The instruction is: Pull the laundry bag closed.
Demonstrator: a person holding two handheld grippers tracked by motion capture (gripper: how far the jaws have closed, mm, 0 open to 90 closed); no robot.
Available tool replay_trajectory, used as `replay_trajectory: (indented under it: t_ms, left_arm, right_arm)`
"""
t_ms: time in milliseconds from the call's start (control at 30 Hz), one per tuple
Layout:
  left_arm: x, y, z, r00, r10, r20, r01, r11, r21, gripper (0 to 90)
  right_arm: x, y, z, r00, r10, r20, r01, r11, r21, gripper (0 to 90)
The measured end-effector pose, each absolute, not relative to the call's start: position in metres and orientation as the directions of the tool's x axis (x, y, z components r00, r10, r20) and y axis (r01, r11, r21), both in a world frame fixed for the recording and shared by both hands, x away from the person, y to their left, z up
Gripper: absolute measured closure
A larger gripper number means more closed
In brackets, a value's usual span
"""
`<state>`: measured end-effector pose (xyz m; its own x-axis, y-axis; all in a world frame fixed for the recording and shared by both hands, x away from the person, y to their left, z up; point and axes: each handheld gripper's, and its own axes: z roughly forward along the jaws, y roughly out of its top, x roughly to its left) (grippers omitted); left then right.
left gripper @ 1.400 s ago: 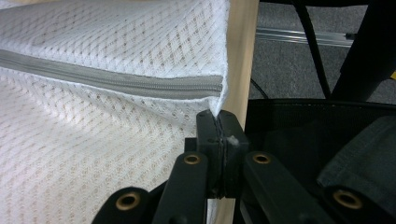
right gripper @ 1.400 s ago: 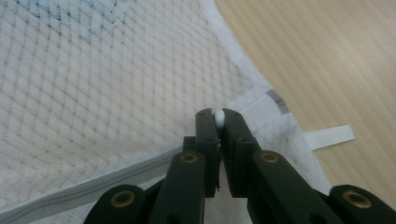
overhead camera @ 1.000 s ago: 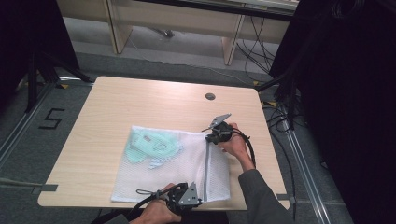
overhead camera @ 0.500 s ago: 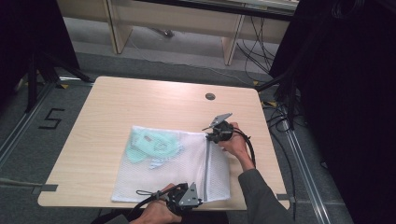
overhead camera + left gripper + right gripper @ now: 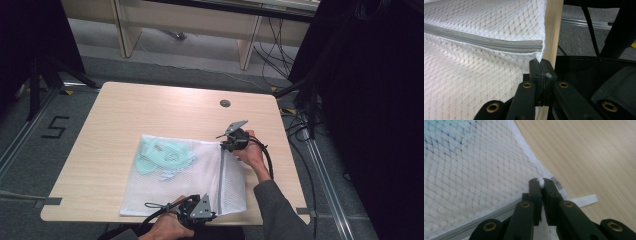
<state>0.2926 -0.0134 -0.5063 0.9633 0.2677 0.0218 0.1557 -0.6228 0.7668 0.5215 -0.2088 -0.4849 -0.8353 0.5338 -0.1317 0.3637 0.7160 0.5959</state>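
White mesh laundry bag [image 5: 175,175] lying flat on the near half of the wooden table [image 5: 150,110], a pale green garment [image 5: 160,155] inside, its grey zipper [image 5: 220,175] running between the two grippers. Left gripper [image 5: 541,65]: jaws pressed together on the bag's corner at the near table edge. Right gripper [image 5: 540,184]: jaws clamped on the small white zipper pull at the far end. Risks, as judged: the rounded pull may slip from the pads under tension; the thin corner may tear free, letting the bag bunch or slide off the edge.
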Motion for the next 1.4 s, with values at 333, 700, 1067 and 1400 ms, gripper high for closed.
replay_trajectory:
  t_ms: [333,700,1067,1400]
  left_arm:
    - [0.301,-0.011,-0.508,0.957,0.289,0.012,0.176,-0.614,0.77,88.8]
    - [0.305,-0.015,-0.511,0.955,0.297,-0.019,0.207,-0.616,0.76,86.6]
    - [0.304,-0.013,-0.506,0.949,0.313,-0.036,0.228,-0.603,0.764,73.5]
    - [0.308,0.002,-0.489,0.933,0.353,-0.071,0.273,-0.564,0.78,53.9]
  right_arm:
    - [0.523,-0.209,-0.485,-0.823,0.546,-0.154,0.356,0.709,0.609,85.9]
    - [0.523,-0.207,-0.486,-0.798,0.587,-0.14,0.406,0.693,0.596,81.2]
    - [0.52,-0.207,-0.475,-0.77,0.631,-0.101,0.441,0.639,0.631,62.7]
    - [0.511,-0.209,-0.46,-0.749,0.657,-0.088,0.441,0.594,0.673,53.1]
